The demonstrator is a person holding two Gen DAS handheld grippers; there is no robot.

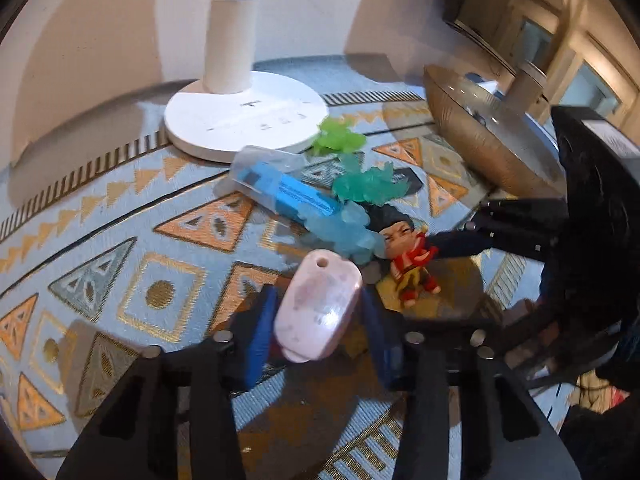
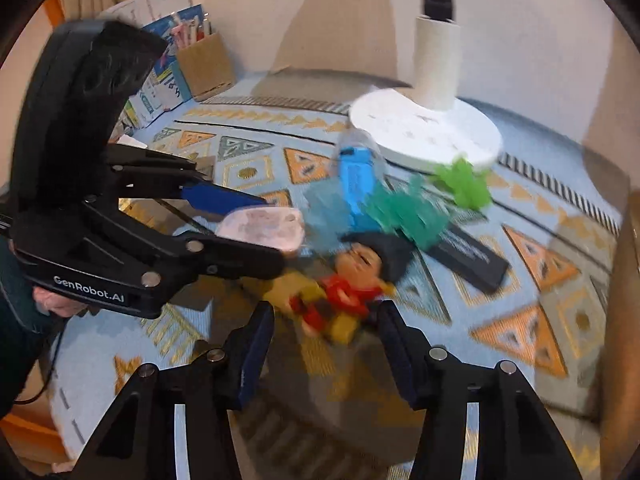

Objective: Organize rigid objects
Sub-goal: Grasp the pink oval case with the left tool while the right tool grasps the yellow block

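Pink oval case (image 1: 318, 312) sits between the blue pads (image 1: 262, 332) of the left gripper (image 1: 320, 320), lifted off the patterned tablecloth (image 1: 132, 248); in the right wrist view the pads pinch it from both flat sides, its rounded end sticking out past the fingertips. Just beyond it lies a small figurine (image 2: 340, 300) with dark hair and red and yellow clothes, on its back on the cloth. The right gripper (image 2: 326, 344) hovers over that figurine with its fingers spread to either side and not touching it. Next to the figurine's head is a cluster of translucent toys: a pale blue one (image 1: 344, 232), a teal one (image 1: 368, 188) lying across a flat black bar (image 2: 468, 256), and farther back a bright green one (image 1: 338, 138) against the round white lamp base (image 1: 244, 120). A clear tube holding a blue item (image 1: 280, 188) lies beside the base. At the cloth's far edge stand a cardboard box (image 2: 206, 64) of pens and a ribbed brown bowl (image 1: 488, 140).
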